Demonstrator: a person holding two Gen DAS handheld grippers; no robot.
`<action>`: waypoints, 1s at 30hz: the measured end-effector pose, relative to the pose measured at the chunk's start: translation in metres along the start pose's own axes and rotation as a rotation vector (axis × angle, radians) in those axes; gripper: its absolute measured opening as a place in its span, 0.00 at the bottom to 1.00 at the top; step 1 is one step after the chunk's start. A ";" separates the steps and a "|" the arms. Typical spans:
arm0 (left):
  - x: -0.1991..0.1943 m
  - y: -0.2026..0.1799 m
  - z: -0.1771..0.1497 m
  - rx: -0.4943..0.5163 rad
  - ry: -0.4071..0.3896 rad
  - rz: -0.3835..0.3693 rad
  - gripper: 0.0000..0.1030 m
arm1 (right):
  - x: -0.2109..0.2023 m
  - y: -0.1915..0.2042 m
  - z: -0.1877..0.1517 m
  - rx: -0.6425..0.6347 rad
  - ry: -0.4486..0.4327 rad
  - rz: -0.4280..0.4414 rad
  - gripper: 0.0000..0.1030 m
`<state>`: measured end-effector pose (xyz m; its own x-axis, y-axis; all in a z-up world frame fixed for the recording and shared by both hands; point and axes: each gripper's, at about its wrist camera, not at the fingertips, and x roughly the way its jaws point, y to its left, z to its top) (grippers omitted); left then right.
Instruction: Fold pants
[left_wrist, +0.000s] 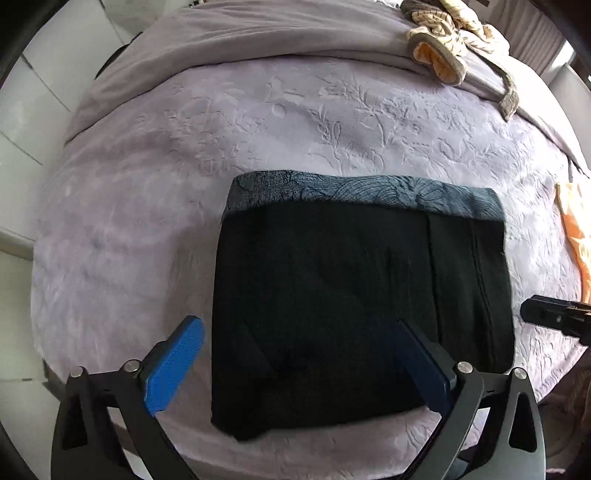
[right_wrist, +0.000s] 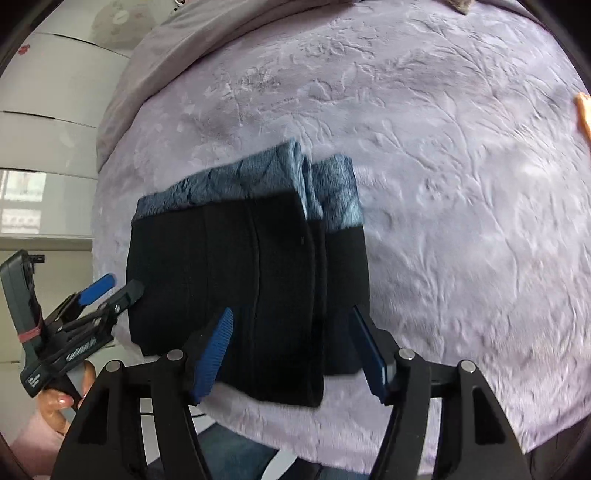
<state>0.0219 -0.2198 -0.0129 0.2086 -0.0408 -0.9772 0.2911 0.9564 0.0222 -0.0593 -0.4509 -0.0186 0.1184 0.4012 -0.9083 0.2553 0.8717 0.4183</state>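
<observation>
Folded pants (left_wrist: 362, 306) lying flat on the bed (left_wrist: 147, 229), near its front edge, patterned lining band along the far side. Left tool (left_wrist: 295, 362) poised above the pants' near left corner, one finger (left_wrist: 173, 365) over bare bedding to the left, the other over the fabric, jaws wide apart, nothing gripped. Right tool (right_wrist: 291, 354) above the pants' near right part, jaws apart, straddling the folded layers without pressing them. Bunched blanket (left_wrist: 258, 40) across the far end of the bed, crumpled garment (left_wrist: 454, 40) resting on it at the far right. Another cloth (left_wrist: 572, 229) at the bed's right edge, well apart from the pants.
</observation>
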 end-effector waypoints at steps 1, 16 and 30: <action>-0.003 -0.002 -0.005 -0.005 0.006 -0.001 1.00 | -0.002 0.001 -0.006 -0.003 0.003 -0.011 0.68; -0.021 -0.009 -0.026 0.038 0.024 0.058 1.00 | -0.007 0.049 -0.045 -0.085 -0.056 -0.163 0.96; -0.034 0.021 -0.048 0.040 -0.001 0.047 1.00 | -0.005 0.089 -0.072 -0.024 -0.129 -0.228 0.98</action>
<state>-0.0234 -0.1845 0.0104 0.2239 0.0035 -0.9746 0.3184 0.9449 0.0765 -0.1059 -0.3550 0.0228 0.1823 0.1556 -0.9709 0.2669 0.9425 0.2011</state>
